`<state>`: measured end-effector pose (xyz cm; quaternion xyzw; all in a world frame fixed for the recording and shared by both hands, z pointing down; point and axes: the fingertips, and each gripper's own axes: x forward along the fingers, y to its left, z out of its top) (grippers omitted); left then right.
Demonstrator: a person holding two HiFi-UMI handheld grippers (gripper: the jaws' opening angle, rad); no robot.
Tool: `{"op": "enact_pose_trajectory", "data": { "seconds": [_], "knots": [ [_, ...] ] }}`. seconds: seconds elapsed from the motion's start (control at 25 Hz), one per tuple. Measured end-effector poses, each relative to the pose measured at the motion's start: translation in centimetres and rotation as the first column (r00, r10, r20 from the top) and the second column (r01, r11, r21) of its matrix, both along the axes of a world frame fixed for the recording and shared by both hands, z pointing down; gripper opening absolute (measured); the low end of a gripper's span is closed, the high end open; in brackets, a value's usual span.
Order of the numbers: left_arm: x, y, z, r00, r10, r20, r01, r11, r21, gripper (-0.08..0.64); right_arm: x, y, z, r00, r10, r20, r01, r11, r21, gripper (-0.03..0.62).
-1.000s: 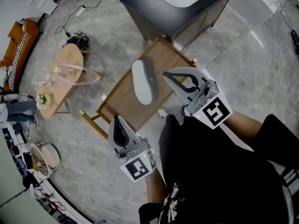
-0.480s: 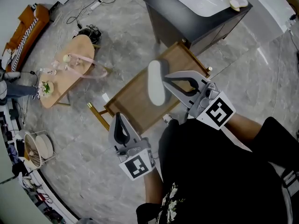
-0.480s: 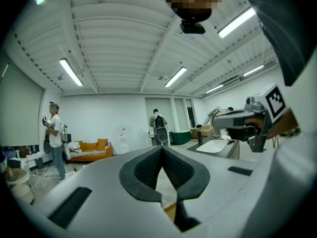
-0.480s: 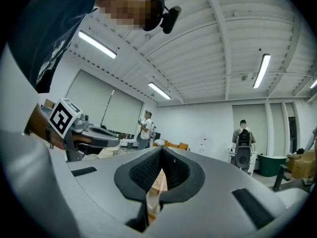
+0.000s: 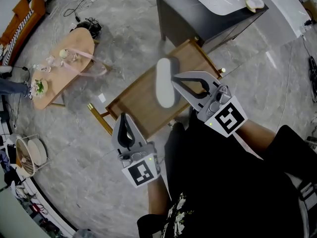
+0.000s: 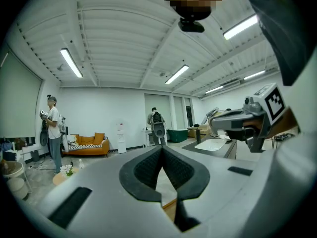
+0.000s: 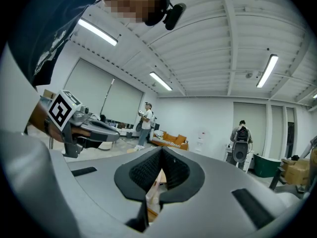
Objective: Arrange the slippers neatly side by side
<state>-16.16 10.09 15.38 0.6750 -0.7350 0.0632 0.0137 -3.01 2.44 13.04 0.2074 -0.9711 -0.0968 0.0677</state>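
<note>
In the head view one white and grey slipper (image 5: 164,82) lies on a low wooden table (image 5: 136,105), lengthwise towards the far end. My right gripper (image 5: 174,77) is held level with its tip at the slipper's right edge; its jaws are shut and hold nothing. My left gripper (image 5: 123,116) hovers over the table's near left corner, also shut and holding nothing. The left gripper view shows its own shut jaws (image 6: 162,149) and the right gripper (image 6: 238,125) beyond. The right gripper view shows shut jaws (image 7: 161,150) and the left gripper (image 7: 86,128). No second slipper shows on the table.
A dark cabinet (image 5: 198,19) with a white basin stands just beyond the table. An oval wooden side table (image 5: 62,68) with small items is to the left. Cables run over the grey marble floor (image 5: 89,182). My legs in black fill the lower right.
The right gripper's tip has come closer to the slipper's right edge. The head view has swung a little. Both grippers stay shut and the slipper has not moved on the table.
</note>
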Motion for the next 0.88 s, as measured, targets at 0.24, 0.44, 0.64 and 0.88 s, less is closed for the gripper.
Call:
{"op": "enact_pose_trajectory", "data": {
  "seconds": [0.24, 0.44, 0.64, 0.88],
  "knots": [
    [0.6, -0.9, 0.0, 0.999, -0.051, 0.009, 0.051, 0.998, -0.033, 0.002, -0.5, -1.2, 1.4, 0.996, -0.083, -0.011, 0.083, 0.996, -0.036, -0.008],
    [1.7, -1.7, 1.1, 0.995, -0.097, 0.012, 0.098, 0.993, -0.065, 0.002, -0.6, -2.0, 2.4, 0.985, -0.172, -0.021, 0.171, 0.985, -0.032, -0.009],
    [2.6, -3.0, 2.4, 0.991, -0.132, -0.019, 0.129, 0.987, -0.097, 0.002, -0.2, -3.4, 3.9, 0.975, -0.217, -0.046, 0.214, 0.975, -0.059, -0.008],
    [3.8, -3.6, 4.5, 0.988, -0.155, -0.019, 0.15, 0.977, -0.155, 0.002, 0.6, -4.7, 6.4, 0.966, -0.245, -0.087, 0.234, 0.965, -0.116, -0.008]
  ]
}}
